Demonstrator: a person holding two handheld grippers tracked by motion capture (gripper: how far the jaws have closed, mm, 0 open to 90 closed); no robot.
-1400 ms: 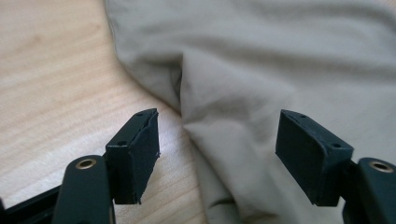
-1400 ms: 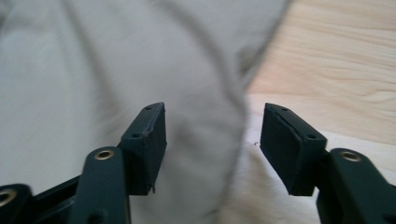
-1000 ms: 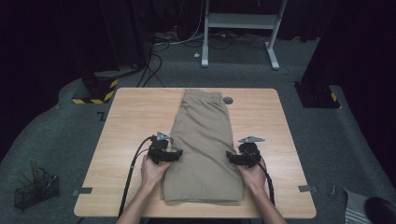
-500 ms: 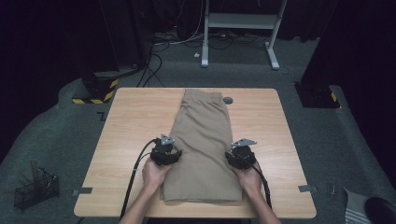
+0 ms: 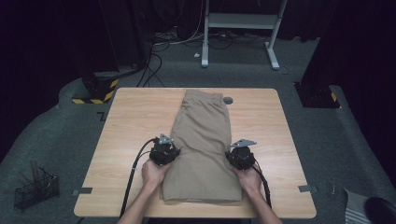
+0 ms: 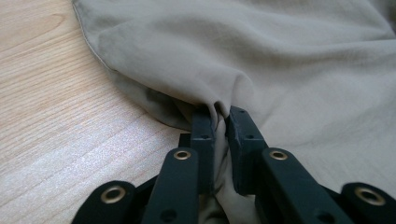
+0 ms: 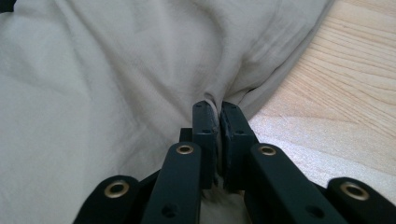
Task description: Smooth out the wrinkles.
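Note:
Folded khaki shorts (image 5: 203, 140) lie lengthwise down the middle of the wooden table (image 5: 126, 126), waistband at the far end. My left gripper (image 5: 164, 152) sits at the shorts' left edge; its jaws have just been closing and pinch a fold of the cloth (image 6: 224, 93), left gripper (image 6: 222, 116). At the right edge my right gripper (image 5: 241, 157) has likewise just been closing, and its jaws clamp a pucker of the fabric (image 7: 215, 84), right gripper (image 7: 214, 112). Bare wood shows beside each pinch.
A small dark round disc (image 5: 228, 100) lies on the table by the waistband. A wire basket (image 5: 35, 189) stands on the floor at left, a white desk frame (image 5: 238, 28) and cables behind the table. Strips of tape (image 5: 304, 188) mark the near corners.
Both grippers slid inward onto the shorts' side edges and their jaws closed on the cloth, gathering small folds. The hands otherwise stayed about where they were.

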